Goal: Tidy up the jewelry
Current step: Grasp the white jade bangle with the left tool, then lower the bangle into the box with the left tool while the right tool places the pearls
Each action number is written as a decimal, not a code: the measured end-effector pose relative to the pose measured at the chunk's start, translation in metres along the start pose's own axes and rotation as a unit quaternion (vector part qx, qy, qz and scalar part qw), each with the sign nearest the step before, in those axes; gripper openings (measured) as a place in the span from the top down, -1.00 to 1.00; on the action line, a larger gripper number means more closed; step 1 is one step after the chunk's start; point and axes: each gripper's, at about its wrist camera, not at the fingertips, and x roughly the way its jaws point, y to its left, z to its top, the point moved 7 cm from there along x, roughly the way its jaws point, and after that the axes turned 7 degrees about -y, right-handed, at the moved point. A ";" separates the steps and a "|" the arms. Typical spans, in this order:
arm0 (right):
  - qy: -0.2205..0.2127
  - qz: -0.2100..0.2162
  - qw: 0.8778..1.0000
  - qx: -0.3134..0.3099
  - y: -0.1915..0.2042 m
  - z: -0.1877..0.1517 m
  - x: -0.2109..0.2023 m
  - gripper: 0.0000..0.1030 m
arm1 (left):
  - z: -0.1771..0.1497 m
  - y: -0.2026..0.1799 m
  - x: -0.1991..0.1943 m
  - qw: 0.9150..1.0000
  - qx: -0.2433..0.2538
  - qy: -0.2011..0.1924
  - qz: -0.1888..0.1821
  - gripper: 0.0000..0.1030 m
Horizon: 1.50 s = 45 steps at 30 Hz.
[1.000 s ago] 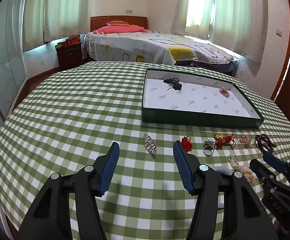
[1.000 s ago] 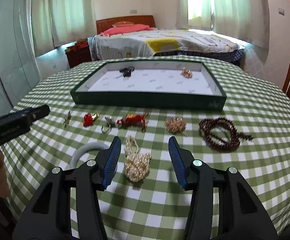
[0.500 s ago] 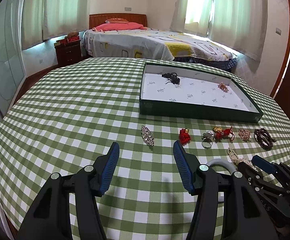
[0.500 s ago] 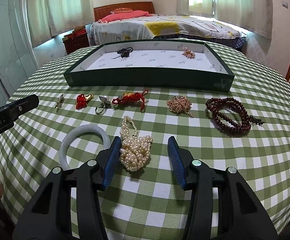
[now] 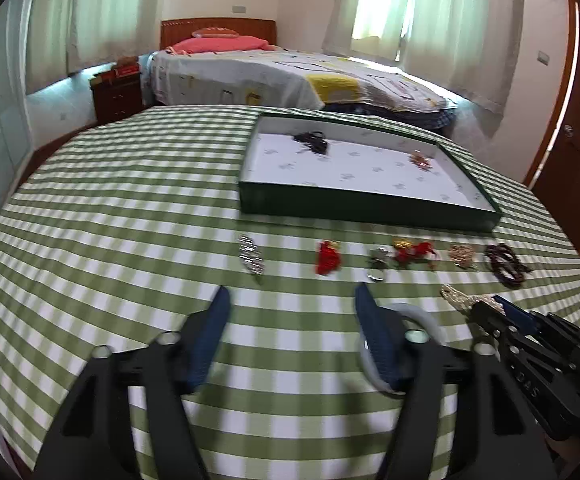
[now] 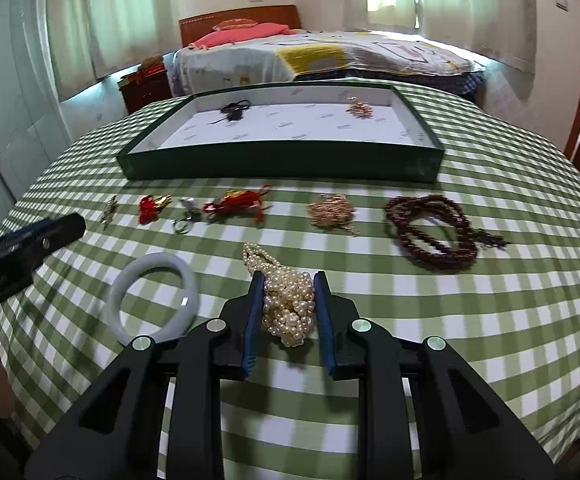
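On the green checked tablecloth lies a heap of pearl necklace [image 6: 287, 308]. My right gripper [image 6: 287, 284] straddles it, jaws closing, and both blue pads touch the pearls. A white bangle [image 6: 153, 300] lies flat just to its left. My left gripper [image 5: 290, 300] hovers over bare cloth with its jaws opening and nothing between them. The bangle [image 5: 426, 316] curves around its right finger's outer side. The green tray [image 6: 281, 162] with a white floor stands behind and holds a black piece [image 6: 233, 110] and a gold piece [image 6: 360, 108].
A row of jewelry lies before the tray: silver brooch [image 6: 109, 208], red tassel [image 6: 149, 206], ring [image 6: 183, 222], red knot ornament [image 6: 237, 204], gold chain pile [image 6: 332, 210], dark red bead bracelet [image 6: 430, 232]. A bed stands beyond the table.
My right gripper slid forward around the pearl necklace and its jaws narrowed onto it. The left gripper's jaws spread wider while it stayed over the same spot.
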 end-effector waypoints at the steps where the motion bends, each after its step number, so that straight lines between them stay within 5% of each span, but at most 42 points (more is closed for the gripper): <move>1: 0.000 -0.003 1.000 0.002 -0.003 0.000 0.000 0.53 | -0.001 -0.006 0.000 1.000 -0.003 -0.001 -0.008 -0.34; 19: -0.009 -0.016 0.998 0.052 -0.043 -0.006 -0.009 0.53 | -0.027 -0.079 0.020 0.996 0.067 0.023 -0.052 -0.42; 45: -0.013 -0.014 0.999 0.050 -0.040 -0.006 -0.010 0.53 | -0.036 -0.078 0.023 0.994 0.093 0.033 -0.037 -0.32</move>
